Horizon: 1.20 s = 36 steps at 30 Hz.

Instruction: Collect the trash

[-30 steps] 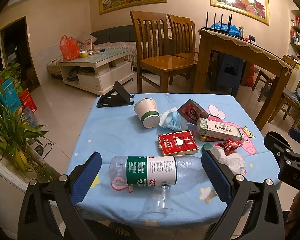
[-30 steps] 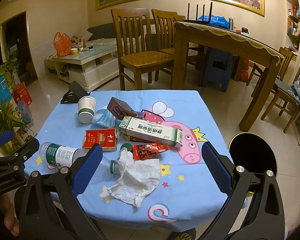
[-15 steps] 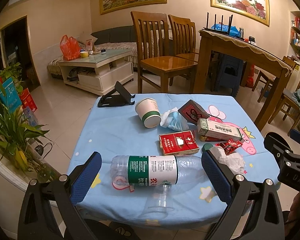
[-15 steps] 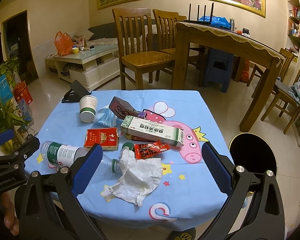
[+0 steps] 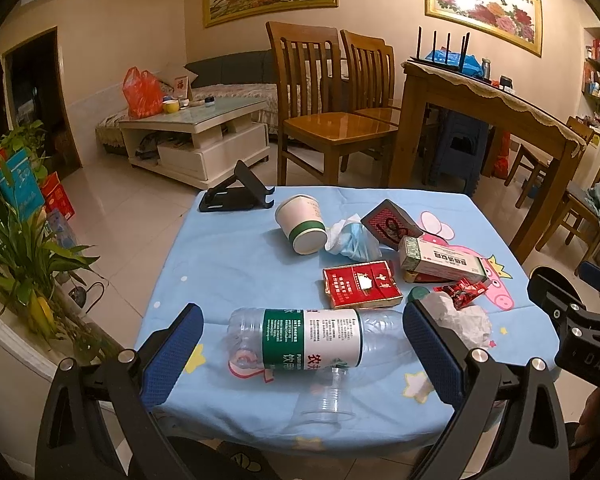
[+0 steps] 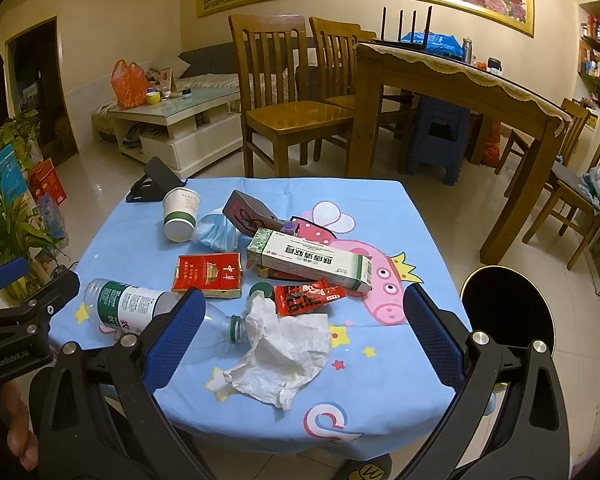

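Trash lies on a small table with a blue cartoon cloth [image 5: 228, 264]. A clear plastic bottle [image 5: 311, 340] with a green and white label lies on its side at the near edge, between the open fingers of my left gripper [image 5: 300, 348]. A clear plastic cup [image 5: 325, 396] lies just in front of it. My right gripper [image 6: 300, 340] is open around a crumpled white tissue [image 6: 284, 356]. Behind it lie a red snack wrapper [image 6: 305, 298], a red cigarette pack [image 6: 208, 274], a green and white carton [image 6: 307, 260], a paper cup [image 6: 180, 214] and a blue face mask [image 6: 218, 232].
A black round bin [image 6: 507, 320] stands on the floor right of the table. A black phone stand [image 5: 236, 196] sits at the table's far left corner. Wooden chairs [image 5: 323, 120] and a dining table [image 5: 491, 108] stand behind. Potted plants [image 5: 20, 256] are at the left.
Both grippers have shifted only slightly; the views have barely changed. Nothing on the table has moved.
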Available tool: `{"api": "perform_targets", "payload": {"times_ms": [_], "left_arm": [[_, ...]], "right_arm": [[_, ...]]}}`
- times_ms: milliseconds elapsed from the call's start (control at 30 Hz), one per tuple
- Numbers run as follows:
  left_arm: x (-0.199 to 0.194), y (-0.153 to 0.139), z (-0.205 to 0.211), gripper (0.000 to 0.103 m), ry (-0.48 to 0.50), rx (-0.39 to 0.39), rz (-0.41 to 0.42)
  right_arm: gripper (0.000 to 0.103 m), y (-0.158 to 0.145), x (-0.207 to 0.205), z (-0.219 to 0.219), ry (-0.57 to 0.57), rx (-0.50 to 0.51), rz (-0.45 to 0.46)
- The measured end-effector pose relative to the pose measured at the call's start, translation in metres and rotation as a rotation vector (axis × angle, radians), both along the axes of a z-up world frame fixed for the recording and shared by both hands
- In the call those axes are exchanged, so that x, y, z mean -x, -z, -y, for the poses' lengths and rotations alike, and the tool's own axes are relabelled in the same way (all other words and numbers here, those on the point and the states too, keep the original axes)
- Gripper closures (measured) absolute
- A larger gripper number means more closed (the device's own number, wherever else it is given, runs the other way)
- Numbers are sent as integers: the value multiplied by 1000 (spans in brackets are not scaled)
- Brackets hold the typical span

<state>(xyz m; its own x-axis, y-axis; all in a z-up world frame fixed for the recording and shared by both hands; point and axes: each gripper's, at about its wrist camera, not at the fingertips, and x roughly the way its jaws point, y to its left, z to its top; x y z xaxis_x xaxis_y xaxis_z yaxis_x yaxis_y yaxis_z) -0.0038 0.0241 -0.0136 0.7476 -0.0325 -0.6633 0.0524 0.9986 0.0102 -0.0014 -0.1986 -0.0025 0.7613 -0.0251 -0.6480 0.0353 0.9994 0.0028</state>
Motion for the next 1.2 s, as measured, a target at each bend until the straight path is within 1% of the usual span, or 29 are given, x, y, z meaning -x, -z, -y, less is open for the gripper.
{"api": "perform_targets", "payload": {"times_ms": [333,433,500,567,667,733,767,800,867,900,933,967,1000,1033,1067,1100,1133,1167,1200], "left_arm": [[0,0,-8,6,0,8,9],[-1,-1,-19,6,-14,10,12],[-5,1,-38,6,-56,11,15],[-10,8,-65,6,-107,22,8],[-18,24,-106,6,-187,49,-28],[-20,38,-133,6,-239,44,-52],[-20,45,-148,6,-267,45,-65],[-18,51,-163,6,-291,56,-75],[-11,55,-183,6,-312,81,-78],[-8,57,-191,6,-318,86,-74],[-5,57,-197,6,-321,83,-68],[-1,57,-202,6,-322,88,-61],[2,56,-206,6,-318,103,-54],[5,55,-210,6,-312,130,-45],[11,53,-211,6,-301,168,-32],[16,51,-209,6,-281,195,-20],[20,50,-204,6,-254,211,-11],[27,49,-197,6,-212,220,9],[33,48,-190,6,-185,226,22]], "right_arm": [[5,-4,-1,-11,-24,2,-9],[5,-3,0,-21,-69,-11,-14],[5,0,2,-34,-129,-38,-28],[5,11,1,-54,-225,-84,-75],[5,34,-6,-87,-323,-120,-174],[5,55,-14,-113,-403,-169,-265],[5,62,-15,-123,-423,-171,-278],[5,66,-18,-135,-435,-133,-277],[5,68,-24,-156,-487,-19,-254],[5,66,-29,-173,-573,76,-235],[5,67,-32,-183,-625,135,-223],[6,69,-39,-199,-697,244,-207],[6,74,-48,-209,-745,298,-223],[5,80,-60,-217,-791,329,-267],[5,87,-70,-222,-813,356,-301],[6,95,-80,-231,-830,406,-330],[7,100,-86,-236,-837,443,-345],[9,107,-94,-242,-848,476,-374],[19,113,-101,-247,-874,475,-411]]}}
